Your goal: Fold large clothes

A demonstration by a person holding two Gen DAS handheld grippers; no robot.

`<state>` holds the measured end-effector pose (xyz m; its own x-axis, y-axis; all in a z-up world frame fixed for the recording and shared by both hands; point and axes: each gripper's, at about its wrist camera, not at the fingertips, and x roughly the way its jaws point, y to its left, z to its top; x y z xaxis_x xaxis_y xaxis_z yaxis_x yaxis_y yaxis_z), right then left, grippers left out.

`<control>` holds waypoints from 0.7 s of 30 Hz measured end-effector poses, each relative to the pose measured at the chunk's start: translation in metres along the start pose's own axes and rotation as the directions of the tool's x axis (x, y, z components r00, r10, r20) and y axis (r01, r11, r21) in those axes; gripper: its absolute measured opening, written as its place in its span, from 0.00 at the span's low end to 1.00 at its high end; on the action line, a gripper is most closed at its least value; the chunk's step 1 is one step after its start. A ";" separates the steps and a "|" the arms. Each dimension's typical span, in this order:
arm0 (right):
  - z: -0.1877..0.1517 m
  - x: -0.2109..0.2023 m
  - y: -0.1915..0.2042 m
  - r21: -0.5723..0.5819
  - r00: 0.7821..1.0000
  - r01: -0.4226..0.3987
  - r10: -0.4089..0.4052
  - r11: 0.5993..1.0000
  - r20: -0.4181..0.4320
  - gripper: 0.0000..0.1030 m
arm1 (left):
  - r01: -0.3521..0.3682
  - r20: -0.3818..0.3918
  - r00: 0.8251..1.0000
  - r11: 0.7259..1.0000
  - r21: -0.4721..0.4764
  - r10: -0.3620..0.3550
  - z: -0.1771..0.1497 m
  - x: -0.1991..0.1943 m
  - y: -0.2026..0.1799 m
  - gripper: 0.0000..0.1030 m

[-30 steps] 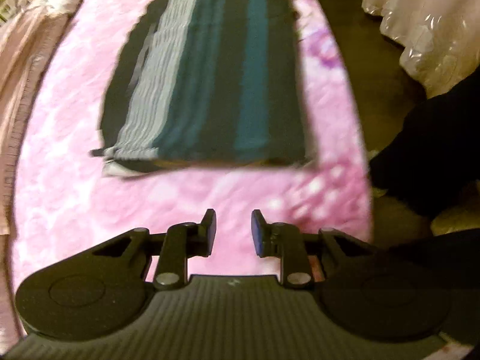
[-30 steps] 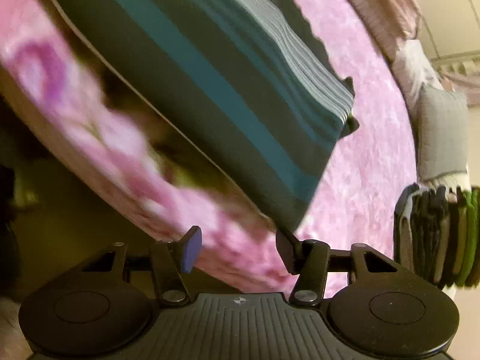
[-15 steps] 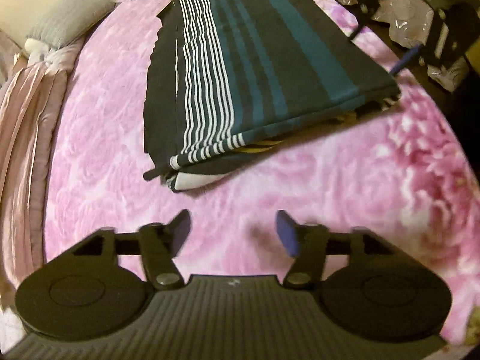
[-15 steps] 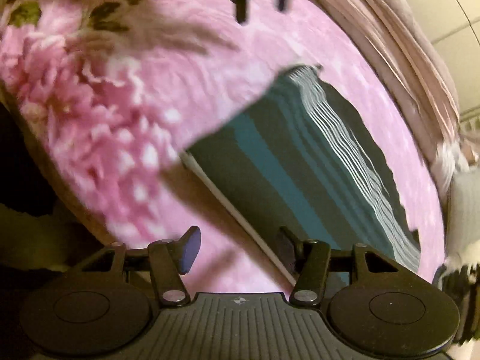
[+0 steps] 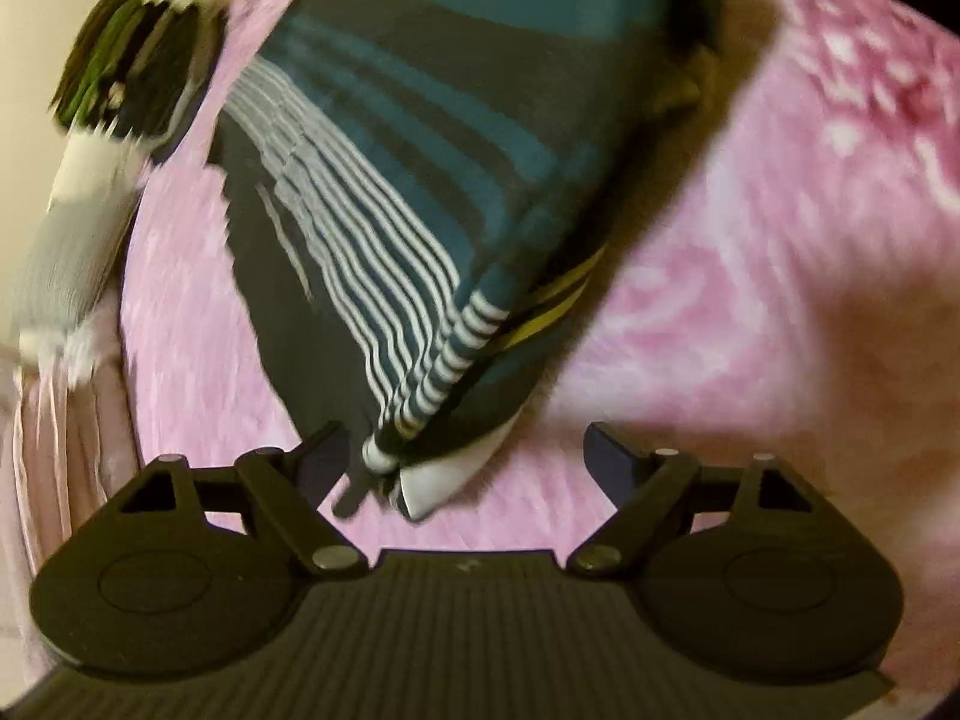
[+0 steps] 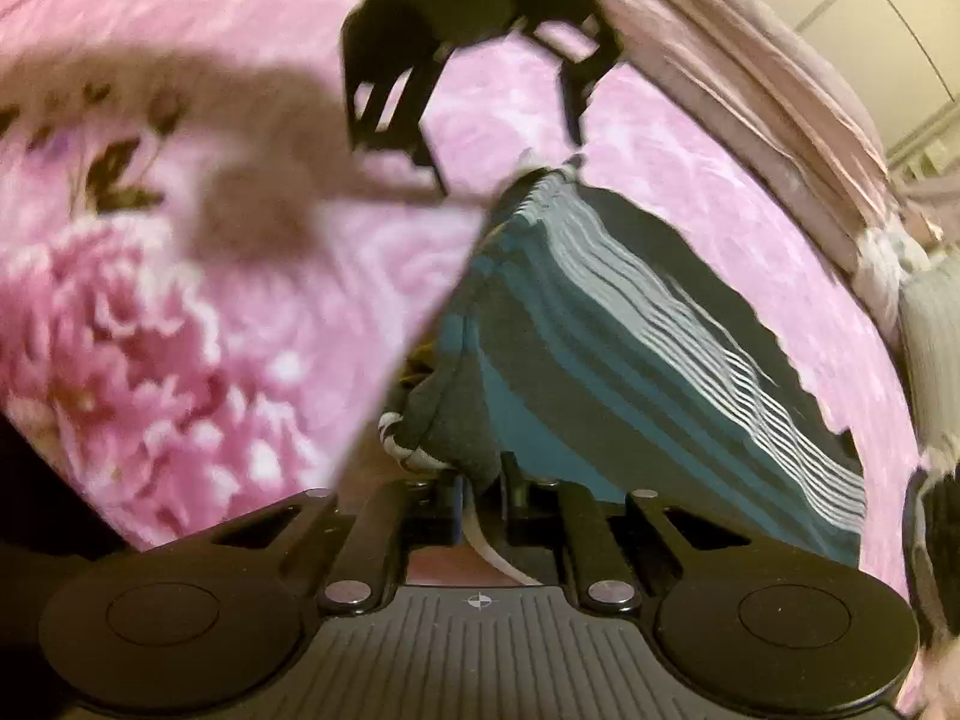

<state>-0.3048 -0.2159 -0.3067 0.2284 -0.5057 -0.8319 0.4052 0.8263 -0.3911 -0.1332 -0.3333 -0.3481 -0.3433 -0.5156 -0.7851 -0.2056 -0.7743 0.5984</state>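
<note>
A folded garment point(image 5: 420, 138), dark grey with teal bands and thin white stripes, lies on a pink floral bedspread point(image 5: 750, 276). My left gripper point(image 5: 465, 462) hangs low over its near corner. The jaws are opening wide and the striped corner point(image 5: 414, 420) lies between the fingers without the pads touching it. In the right wrist view my right gripper point(image 6: 480, 486) is closing, its pads pinched on the other end corner of the garment point(image 6: 630, 324), with cloth bunched above them. The left gripper point(image 6: 504, 150) shows at the garment's far corner.
A stack of folded clothes point(image 5: 120, 78) and a grey pillow point(image 5: 66, 264) sit at the head of the bed. Pleated pink bedding point(image 6: 750, 78) runs along the far side. The bedspread's edge drops off dark at the lower left point(image 6: 36, 468).
My left gripper dropped to the garment's near corner, rolled, and its jaws spread wider. My right gripper swept to the other corner and closed on the cloth.
</note>
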 end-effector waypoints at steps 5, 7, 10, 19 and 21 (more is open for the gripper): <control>0.008 -0.017 -0.012 0.057 1.000 0.008 -0.008 0.998 0.005 0.06 | -0.015 0.005 1.000 0.997 0.078 0.015 0.000 0.019 0.011 0.34; 0.011 -0.022 -0.016 0.072 1.000 -0.001 0.002 0.997 -0.001 0.06 | 0.020 0.006 1.000 0.998 0.066 -0.020 0.000 0.020 0.022 0.22; 0.015 -0.024 -0.029 0.105 1.000 -0.018 0.019 0.994 -0.003 0.05 | 0.035 0.017 0.999 0.999 0.030 -0.035 0.002 0.009 0.047 0.17; 0.005 -0.083 -0.119 0.442 0.997 -0.059 0.030 0.895 0.073 0.05 | 0.003 0.076 0.997 1.000 -0.029 0.000 0.050 -0.033 0.168 0.15; -0.006 -0.095 -0.148 0.532 0.995 -0.061 0.013 0.844 0.094 0.05 | 0.012 0.082 0.997 1.000 -0.021 -0.010 0.071 -0.031 0.198 0.15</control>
<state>-0.3917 -0.2889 -0.1722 0.3157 -0.5163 -0.7961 0.7994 0.5967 -0.0700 -0.2283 -0.4449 -0.1942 -0.4148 -0.4763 -0.7753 -0.1906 -0.7877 0.5859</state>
